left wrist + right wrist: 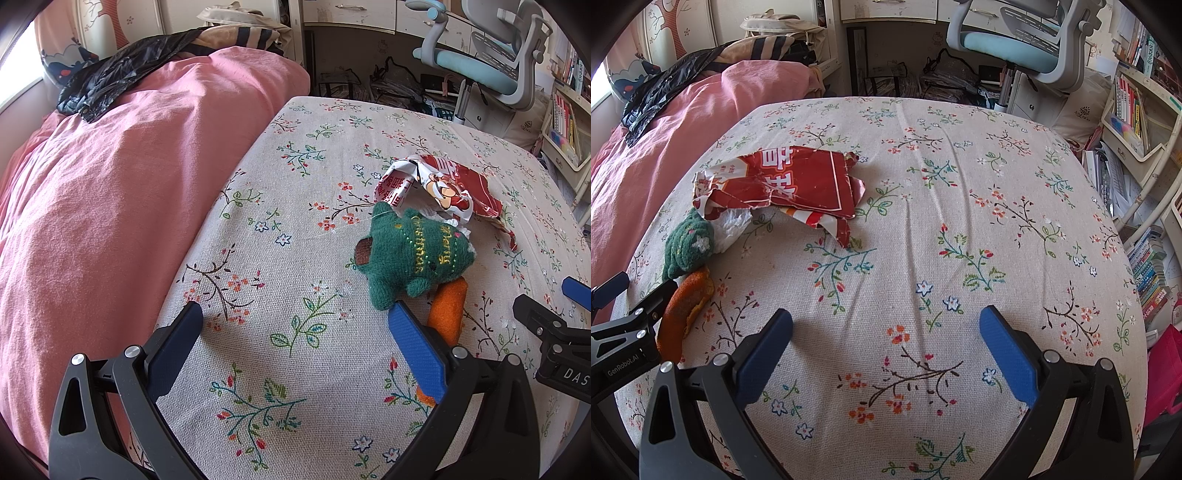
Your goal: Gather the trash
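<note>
Torn red snack wrapper (pixel 786 184): on floral bedspread (pixel 960 221), ten o'clock of right gripper (pixel 885 332), touching green plush tree (pixel 410 254). Both grippers, left gripper (pixel 295 328) included, released, empty, poised low for pickup.

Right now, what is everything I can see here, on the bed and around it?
Torn wrapper: one, red and white, crumpled on the flowered bed cover, left of middle.
Plush tree toy: one, green with gold lettering, lying against the wrapper's near edge.
Orange plush piece: one, beside the green toy, nearer the grippers.
White crumpled paper: one piece, tucked under the wrapper.
Pink quilt: one, heaped along the bed's left side.
Black plastic bag: one, on top of the quilt at the far end.
Desk chair: one, pale blue and grey, beyond the bed.
Bookshelves: white, with books, at the right.
Left gripper: black with blue pads, open, above the cover.
Right gripper: same, open, empty.
</note>
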